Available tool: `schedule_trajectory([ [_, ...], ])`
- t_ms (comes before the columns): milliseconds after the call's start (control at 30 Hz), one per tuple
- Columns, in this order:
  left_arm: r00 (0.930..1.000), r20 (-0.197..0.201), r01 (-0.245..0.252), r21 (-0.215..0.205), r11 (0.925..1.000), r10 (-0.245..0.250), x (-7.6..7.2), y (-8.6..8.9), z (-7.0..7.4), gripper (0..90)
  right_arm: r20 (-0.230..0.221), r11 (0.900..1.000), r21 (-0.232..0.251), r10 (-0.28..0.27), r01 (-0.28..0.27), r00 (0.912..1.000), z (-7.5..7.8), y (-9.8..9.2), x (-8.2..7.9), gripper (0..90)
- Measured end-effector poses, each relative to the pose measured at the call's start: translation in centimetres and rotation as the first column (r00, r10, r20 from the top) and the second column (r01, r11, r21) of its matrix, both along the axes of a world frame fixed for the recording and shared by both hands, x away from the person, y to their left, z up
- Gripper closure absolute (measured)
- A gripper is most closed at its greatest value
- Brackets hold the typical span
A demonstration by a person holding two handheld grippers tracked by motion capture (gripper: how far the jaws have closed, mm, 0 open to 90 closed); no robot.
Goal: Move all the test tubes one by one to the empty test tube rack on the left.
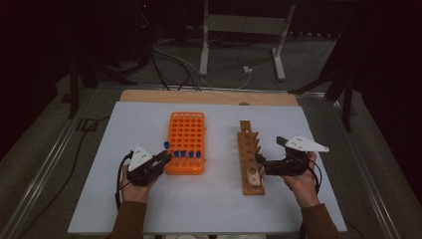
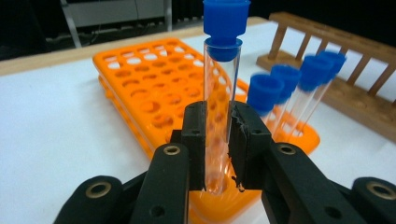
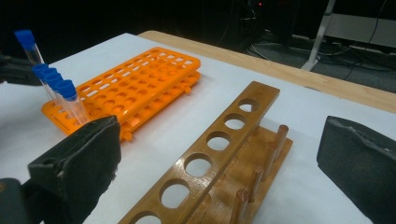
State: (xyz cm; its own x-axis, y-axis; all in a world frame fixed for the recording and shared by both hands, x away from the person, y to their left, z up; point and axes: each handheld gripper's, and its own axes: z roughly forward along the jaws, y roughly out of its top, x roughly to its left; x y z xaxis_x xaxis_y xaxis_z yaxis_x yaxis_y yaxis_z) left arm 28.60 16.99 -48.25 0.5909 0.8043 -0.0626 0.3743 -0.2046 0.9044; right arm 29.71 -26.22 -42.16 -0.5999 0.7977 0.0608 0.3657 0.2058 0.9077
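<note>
- Left gripper (image 2: 217, 140) was clamped tight on a clear test tube (image 2: 218, 107), blue cap (image 2: 226, 18) riding high above the jaws.
- The tube stood upright, its bottom just over the near edge of the orange tube rack (image 2: 154, 93).
- Just right of the jaws, four more blue-capped tubes (image 2: 299, 79) leaned in that rack.
- Right gripper (image 3: 219, 154) hung spread wide and empty, the wooden rack (image 3: 224, 135) lying between its jaws.
- White table (image 1: 214, 204) below both hands.

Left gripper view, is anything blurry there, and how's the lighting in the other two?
Left gripper view: held tube sharp, the capped tubes behind it soft. High view: table lit, surroundings nearly black. Right gripper view: wooden rack clear, dark backdrop.
</note>
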Motion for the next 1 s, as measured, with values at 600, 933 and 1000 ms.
schedule_trajectory([
  [600,0.9973,-0.071,0.026,0.095,0.9951,-0.019,-0.03,-0.34,-0.48,78.7,0.004,1.0,0.002,-0.006,0.006,1.0,-0.25,-0.2,-0.09,0.0],
  [933,0.996,-0.085,0.038,0.133,0.9904,-0.026,0.03,-0.66,-0.61,78.6,0.003,1.0,0.0,-0.006,0.006,1.0,-0.34,-0.16,-0.08,0.0],
  [1000,0.9955,-0.091,0.039,0.145,0.9886,-0.026,0.05,-0.75,-0.7,78.5,0.003,1.0,0.0,-0.005,0.005,1.0,-0.34,-0.16,-0.09,0.0],
])
